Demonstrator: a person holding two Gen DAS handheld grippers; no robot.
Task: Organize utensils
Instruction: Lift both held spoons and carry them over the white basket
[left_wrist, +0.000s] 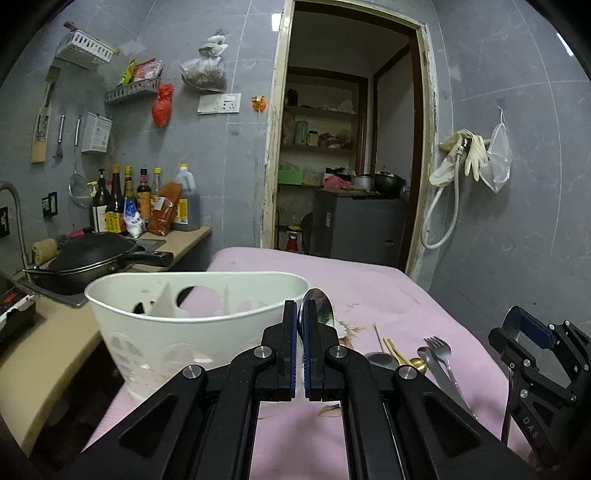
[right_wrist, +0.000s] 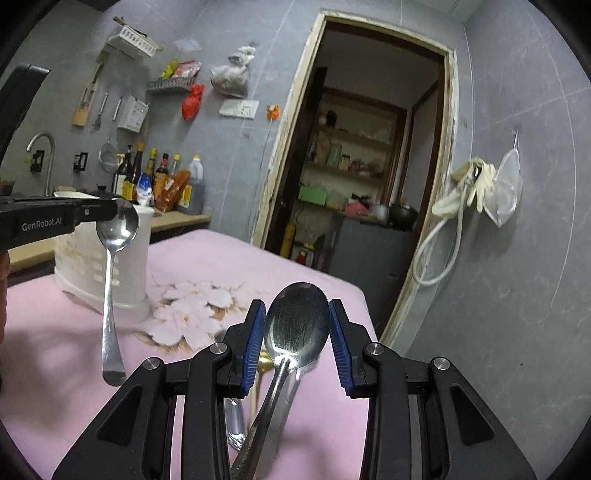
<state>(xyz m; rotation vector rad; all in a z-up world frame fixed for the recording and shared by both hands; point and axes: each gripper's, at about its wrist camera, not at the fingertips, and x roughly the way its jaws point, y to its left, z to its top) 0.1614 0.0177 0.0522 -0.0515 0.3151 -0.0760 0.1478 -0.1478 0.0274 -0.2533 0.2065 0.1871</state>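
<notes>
1. Left gripper (left_wrist: 301, 314): fingers nearly closed on the bowl of a small spoon (right_wrist: 117, 227). The spoon hangs handle-down, clear of the table, just in front of the holder.

2. Right gripper (right_wrist: 297, 325): fingers part-way open with a large spoon (right_wrist: 297, 325) lying between them, bowl forward. The pads sit right at the bowl's edges; I cannot tell whether they actually press on it, or whether the handle rests on something below.

3. Holder (left_wrist: 192, 314): white plastic utensil caddy with cut-out sides and inner dividers, standing on the table at the end nearest the counter. From the left wrist view, the compartments that show look empty; the bottom is not fully visible.

4. Table (left_wrist: 388, 288): covered in a pink cloth with a flower print.

5. Loose utensils, lying together on the cloth near the right gripper:
   - fork (left_wrist: 441, 354)
   - chopsticks (left_wrist: 391, 347), pale wood
   - gold spoon (left_wrist: 417, 363), small
   - at least one more steel spoon, partly hidden behind the left gripper

6. Progress, as judged: early. Nothing is seen stored in the holder yet. One spoon is lifted and close to being dropped in, a second is at the right gripper, and the pile on the cloth remains to be sorted.
</notes>
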